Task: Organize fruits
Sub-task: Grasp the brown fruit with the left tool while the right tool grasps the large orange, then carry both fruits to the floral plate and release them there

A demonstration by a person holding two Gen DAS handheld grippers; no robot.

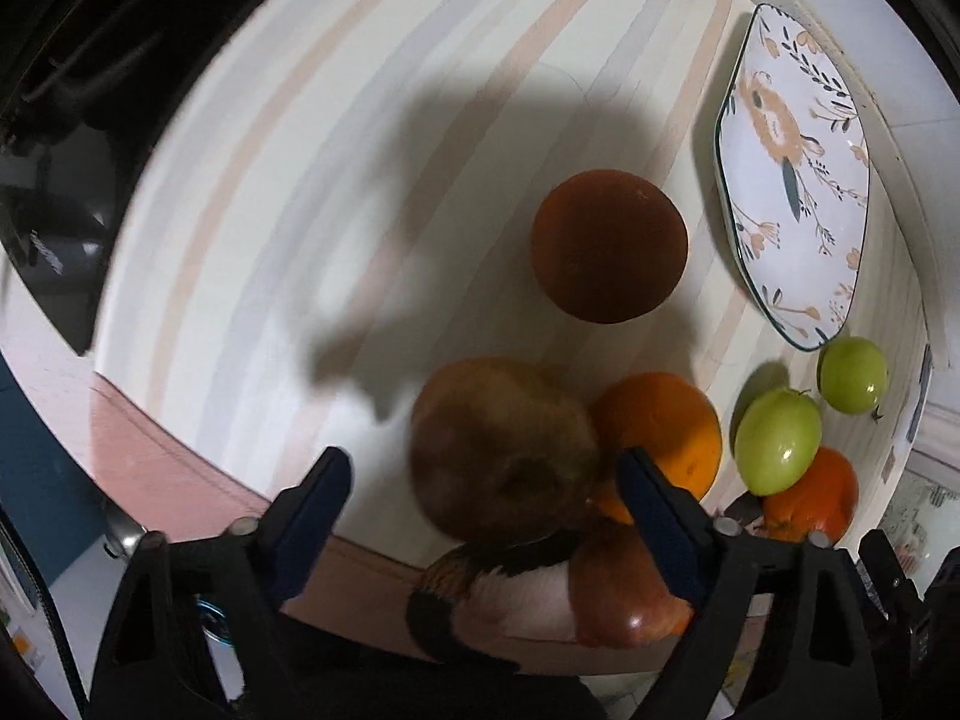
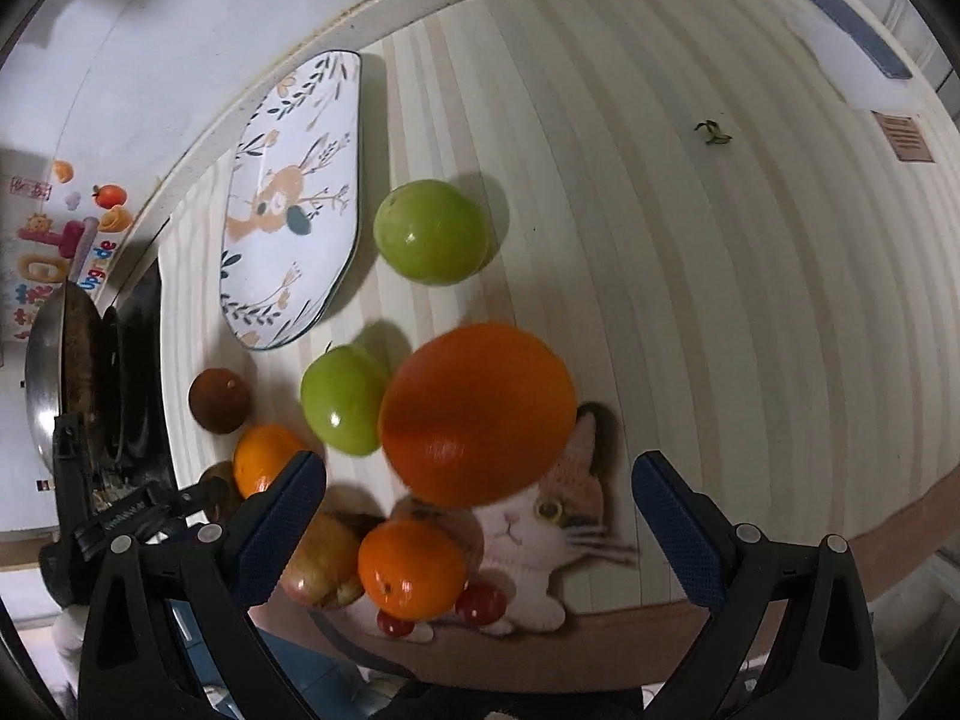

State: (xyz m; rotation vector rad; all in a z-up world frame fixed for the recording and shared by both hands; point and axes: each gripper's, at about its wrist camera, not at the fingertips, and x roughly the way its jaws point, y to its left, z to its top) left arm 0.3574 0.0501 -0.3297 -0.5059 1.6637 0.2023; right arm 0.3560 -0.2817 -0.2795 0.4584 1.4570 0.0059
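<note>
Between the spread fingers of my left gripper (image 1: 483, 483) sits a brown, fuzzy fruit (image 1: 504, 450), blurred in the left view; neither blue pad touches it that I can see, so the tongs are wide and hold nothing. Just below it, at the table's near edge, lies a reddish apple (image 1: 630, 594) on the cat-shaped mat (image 1: 522, 594). Right beside the fuzzy fruit is an orange (image 1: 666, 432), touching or nearly touching it — I cannot tell which.

My right gripper (image 2: 480, 480) is spread wide as well, and a large orange (image 2: 477, 414) fills the gap ahead of its fingers, blurred, with neither pad on it. Nearer to me, on the cat mat (image 2: 540, 540), lie a smaller orange (image 2: 414, 570), the yellowish-red apple (image 2: 324, 564) touching it on the left, and two small red round fruits (image 2: 480, 603).

Farther out, a green fruit (image 2: 345, 399) sits just beside the large orange, and a second green fruit (image 2: 432, 231) lies beyond it, near the plate. To the left rests a dark brown round fruit (image 2: 219, 399), apart from the others on the striped tablecloth (image 2: 690, 270).

Farthest, against the wall, lies the flower-patterned plate (image 2: 294, 198) — nothing on it. A small green scrap (image 2: 713, 133) lies well apart on the cloth.
</note>
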